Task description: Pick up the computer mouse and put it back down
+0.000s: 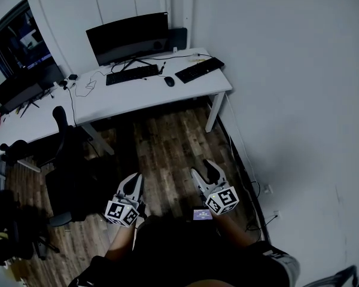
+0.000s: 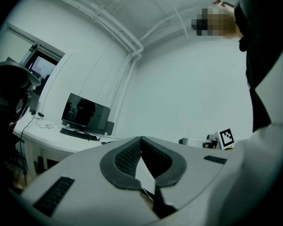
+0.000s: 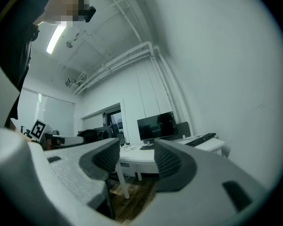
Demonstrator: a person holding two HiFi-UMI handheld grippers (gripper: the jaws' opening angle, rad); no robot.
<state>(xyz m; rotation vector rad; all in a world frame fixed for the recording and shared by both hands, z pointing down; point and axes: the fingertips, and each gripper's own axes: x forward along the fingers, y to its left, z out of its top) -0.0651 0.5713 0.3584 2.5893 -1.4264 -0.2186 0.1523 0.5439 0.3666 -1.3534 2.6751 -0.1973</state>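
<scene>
The black computer mouse (image 1: pixel 169 81) lies on the white desk (image 1: pixel 110 100), between two black keyboards. Both grippers hang low over the wooden floor, well short of the desk and pointing toward it. My left gripper (image 1: pixel 134 182) is shut, its fingertips meeting with nothing between them, as the left gripper view (image 2: pixel 141 139) also shows. My right gripper (image 1: pixel 206 171) is open and empty; in the right gripper view (image 3: pixel 136 146) the desk shows through the gap between its pads.
A dark monitor (image 1: pixel 128 36) stands at the desk's back, with one keyboard (image 1: pixel 131 75) in front of it and another (image 1: pixel 198 69) at the right end. A black office chair (image 1: pixel 72 172) stands left of me. A white wall (image 1: pixel 299 100) runs along the right, with cables (image 1: pixel 251 187) at its foot.
</scene>
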